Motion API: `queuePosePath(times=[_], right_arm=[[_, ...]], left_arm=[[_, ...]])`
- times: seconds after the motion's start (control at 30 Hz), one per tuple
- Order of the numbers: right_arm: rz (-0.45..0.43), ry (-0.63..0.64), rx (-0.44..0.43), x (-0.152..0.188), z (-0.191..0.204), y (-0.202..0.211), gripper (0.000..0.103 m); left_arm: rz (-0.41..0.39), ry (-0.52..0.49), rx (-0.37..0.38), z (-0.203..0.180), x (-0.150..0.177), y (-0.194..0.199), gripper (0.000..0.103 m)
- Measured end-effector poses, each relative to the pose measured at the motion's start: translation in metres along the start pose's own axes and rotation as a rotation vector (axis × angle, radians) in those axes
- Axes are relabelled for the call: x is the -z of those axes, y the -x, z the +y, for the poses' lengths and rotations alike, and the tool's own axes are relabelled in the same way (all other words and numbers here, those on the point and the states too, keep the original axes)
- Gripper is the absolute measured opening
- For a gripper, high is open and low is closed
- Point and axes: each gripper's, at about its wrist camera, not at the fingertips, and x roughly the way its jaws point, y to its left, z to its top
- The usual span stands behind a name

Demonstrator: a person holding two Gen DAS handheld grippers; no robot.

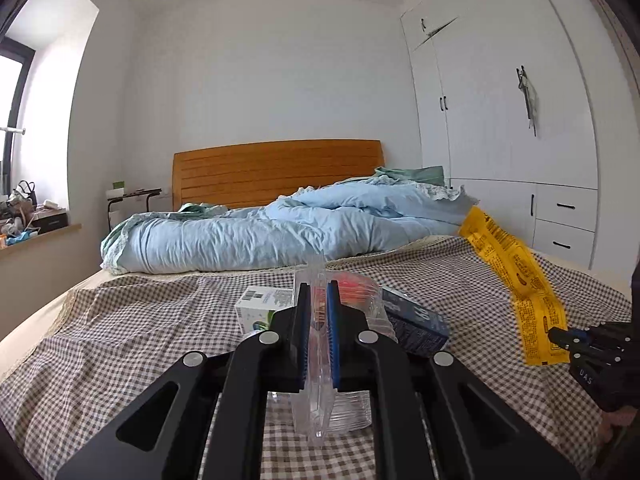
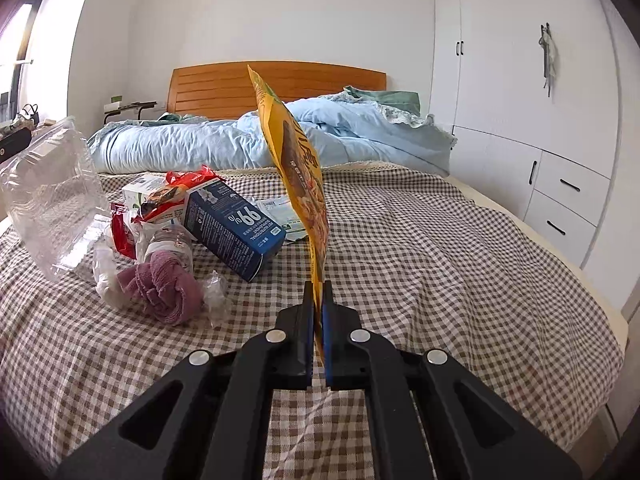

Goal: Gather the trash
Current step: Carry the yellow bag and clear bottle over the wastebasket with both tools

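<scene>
My left gripper point(image 1: 319, 292) is shut on a clear plastic clamshell container point(image 1: 320, 396), held edge-on between its blue pads above the checked bedspread. The same clear container point(image 2: 48, 196) shows at the left of the right wrist view. My right gripper point(image 2: 317, 292) is shut on a yellow snack wrapper point(image 2: 304, 168) that stands up from its jaws; that wrapper point(image 1: 516, 276) also hangs at the right of the left wrist view. On the bed lies a trash pile: a blue carton point(image 2: 236, 224), a white box point(image 1: 260, 308), red wrappers point(image 2: 124, 232) and a plastic bottle point(image 2: 168, 240).
A pink rolled cloth point(image 2: 164, 288) lies beside the pile. A rumpled blue duvet point(image 1: 256, 232) covers the far half of the bed before a wooden headboard point(image 1: 276, 168). White wardrobes point(image 1: 512, 120) line the right wall. A cluttered windowsill point(image 1: 28, 220) is on the left.
</scene>
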Motion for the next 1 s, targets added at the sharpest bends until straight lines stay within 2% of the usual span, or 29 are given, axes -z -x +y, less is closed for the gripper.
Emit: queuePosePath(times=[0.23, 0.33, 0.5, 0.7, 1.0], right_arm=[[-0.017, -0.051, 0.060, 0.007, -0.018, 0.023, 0.003], [-0.021, -0.082, 0.058, 0.008, -0.034, 0.034, 0.003], [0.005, -0.084, 0.110, 0.018, -0.066, 0.051, 0.003], [0.039, -0.087, 0.231, 0.049, -0.113, 0.085, 0.003], [0.152, -0.093, 0.385, 0.107, -0.177, 0.134, 0.003]], left_arm=[[0.009, -0.059, 0.165, -0.056, 0.011, 0.017, 0.005], [-0.001, -0.087, 0.223, -0.075, 0.014, 0.026, 0.005], [0.003, -0.107, 0.310, -0.106, 0.020, 0.037, 0.005], [0.028, -0.107, 0.418, -0.144, 0.025, 0.049, 0.005], [0.050, -0.118, 0.585, -0.213, 0.030, 0.078, 0.005]])
